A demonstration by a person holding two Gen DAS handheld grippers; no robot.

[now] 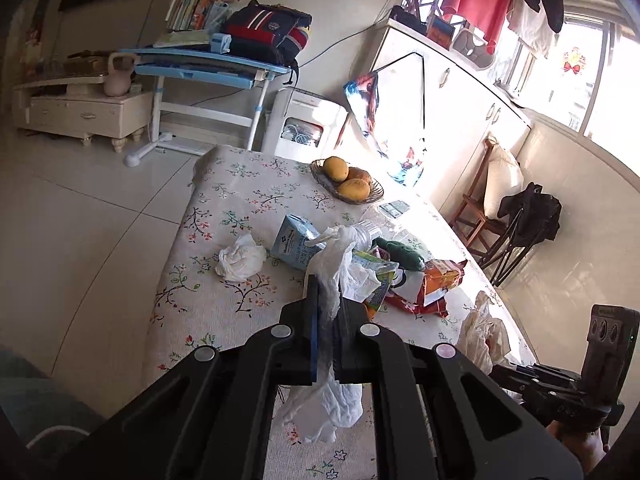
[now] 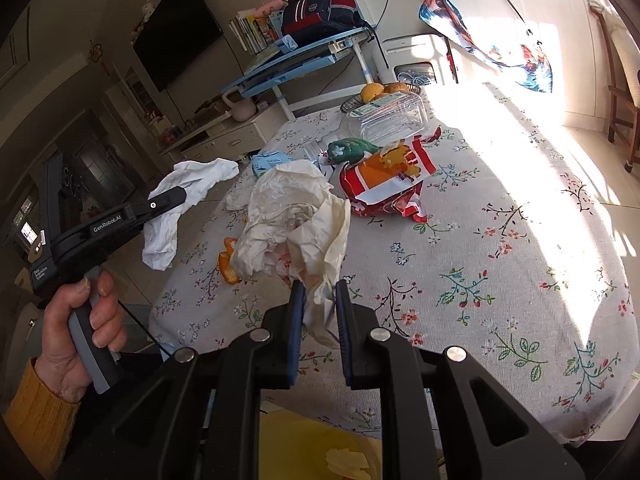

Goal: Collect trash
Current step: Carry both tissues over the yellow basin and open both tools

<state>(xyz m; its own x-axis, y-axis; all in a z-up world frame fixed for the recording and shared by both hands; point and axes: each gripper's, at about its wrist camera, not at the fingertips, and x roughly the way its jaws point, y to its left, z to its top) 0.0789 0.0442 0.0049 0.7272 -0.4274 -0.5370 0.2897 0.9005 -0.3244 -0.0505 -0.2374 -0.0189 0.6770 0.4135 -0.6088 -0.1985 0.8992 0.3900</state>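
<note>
My left gripper (image 1: 327, 280) is shut on a white crumpled tissue (image 1: 334, 264), held above the flowered table (image 1: 224, 280); it also shows in the right wrist view (image 2: 188, 196). My right gripper (image 2: 319, 286) is closed on the edge of a cream crumpled paper wrapper (image 2: 292, 216) near the table's front. On the table lie another white tissue (image 1: 241, 258), a blue carton (image 1: 294, 242), a red-orange snack bag (image 2: 386, 178), a green wrapper (image 2: 348, 148), a clear plastic box (image 2: 390, 120) and orange peel (image 2: 228, 266).
A basket of mangoes (image 1: 347, 181) stands at the table's far end. A yellow bag (image 2: 316, 440) lies below my right gripper. A blue desk (image 1: 208, 66), white cabinet (image 1: 80, 114) and wooden chair (image 1: 480, 208) surround the table.
</note>
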